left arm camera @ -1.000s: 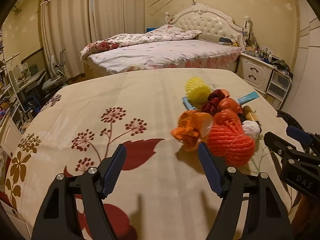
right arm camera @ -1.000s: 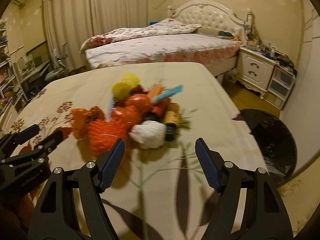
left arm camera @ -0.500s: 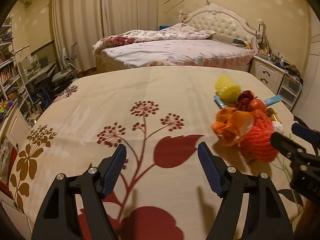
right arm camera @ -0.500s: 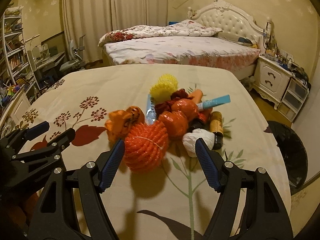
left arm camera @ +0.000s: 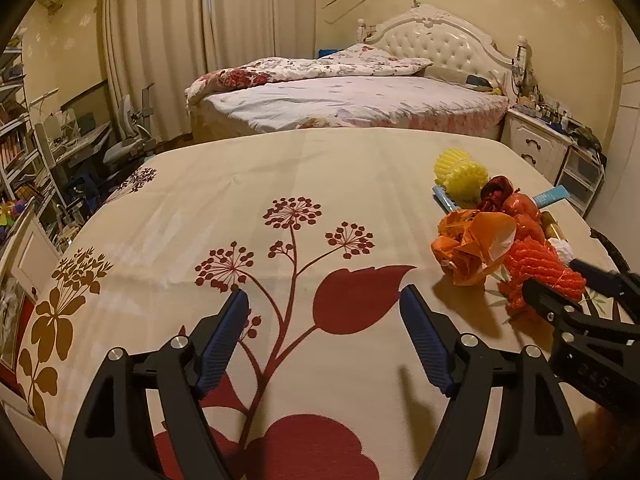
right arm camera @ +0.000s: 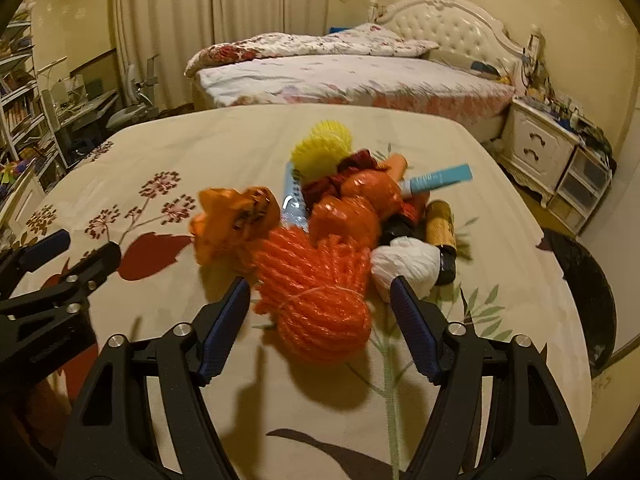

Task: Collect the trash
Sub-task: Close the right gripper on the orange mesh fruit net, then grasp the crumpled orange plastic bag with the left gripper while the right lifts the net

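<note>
Trash pile (right arm camera: 340, 216) seen on flowered bedspread (left arm camera: 280, 184), toward its right side. Orange net bundle (right arm camera: 316, 292) nearest, ribbed, roughly oval, long axis run toward camera. Crumpled orange bag (right arm camera: 236, 216) left of it; white wad (right arm camera: 404, 264) right. Yellow mesh ball (right arm camera: 320, 148) at far end. Blue tube (right arm camera: 438, 178) pointed right, slightly up-frame. Brown bottle (right arm camera: 440, 224) laid pointing toward camera. Right hand-held gripper (right arm camera: 320, 320) spread around net bundle, jaws just narrowed, pads not pressed on it. Left hand-held gripper (left arm camera: 324, 336) spread wide over bare bedspread.
</note>
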